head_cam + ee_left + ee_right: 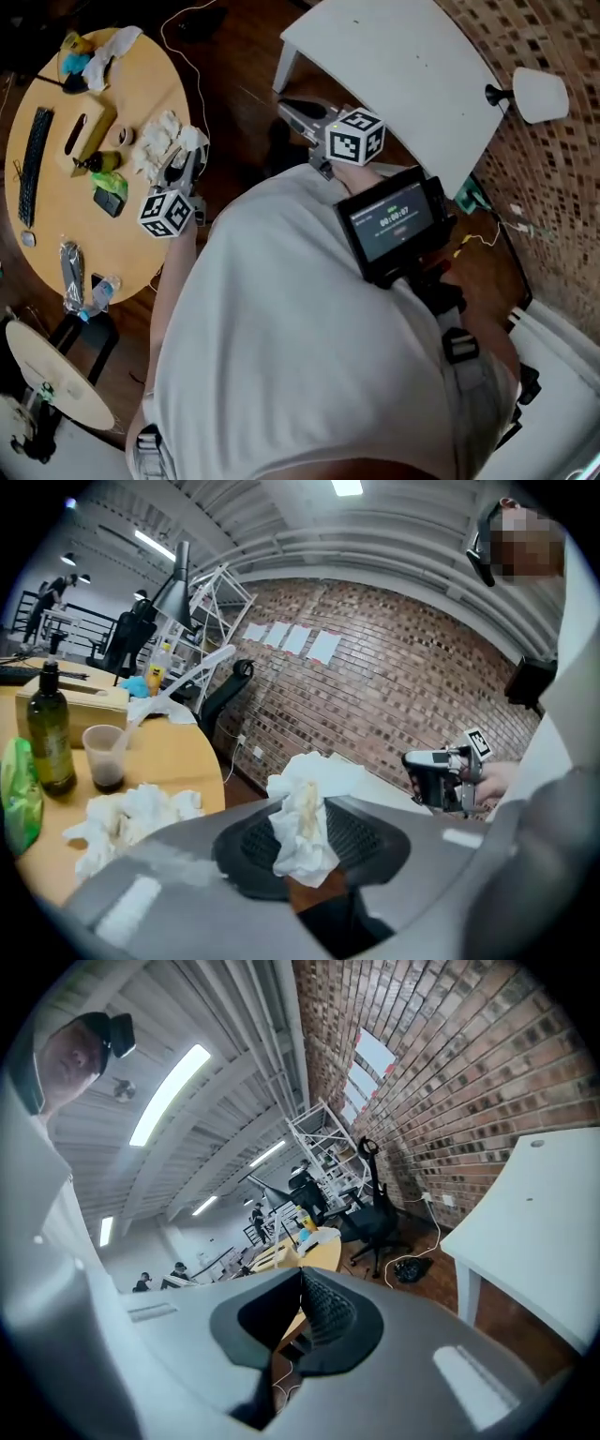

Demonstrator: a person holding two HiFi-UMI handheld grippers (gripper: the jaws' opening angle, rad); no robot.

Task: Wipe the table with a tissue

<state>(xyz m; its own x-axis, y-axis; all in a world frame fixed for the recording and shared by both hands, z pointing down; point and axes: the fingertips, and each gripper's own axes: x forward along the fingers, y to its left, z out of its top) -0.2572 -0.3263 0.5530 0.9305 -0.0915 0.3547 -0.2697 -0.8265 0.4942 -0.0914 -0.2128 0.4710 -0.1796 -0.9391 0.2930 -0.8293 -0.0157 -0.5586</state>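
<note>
My left gripper [302, 803] is shut on a crumpled white tissue [300, 841] that sticks up between its pads. In the head view this left gripper [184, 167] hangs at the right rim of the round wooden table [141, 253], beside a heap of used tissues [157, 142]. The heap of tissues [131, 817] lies low at the left in the left gripper view. My right gripper [298, 111] is held off the wooden table, over the floor near a white table [394, 66]. Its jaws [300, 1279] meet at the tip with nothing between them.
On the wooden table stand a dark green bottle [49, 728], a plastic cup [105, 757], a tissue box [89, 131], a green packet [108, 183] and a keyboard [33, 164]. A water bottle [103, 292] lies near its front edge. A brick wall [375, 686] runs behind.
</note>
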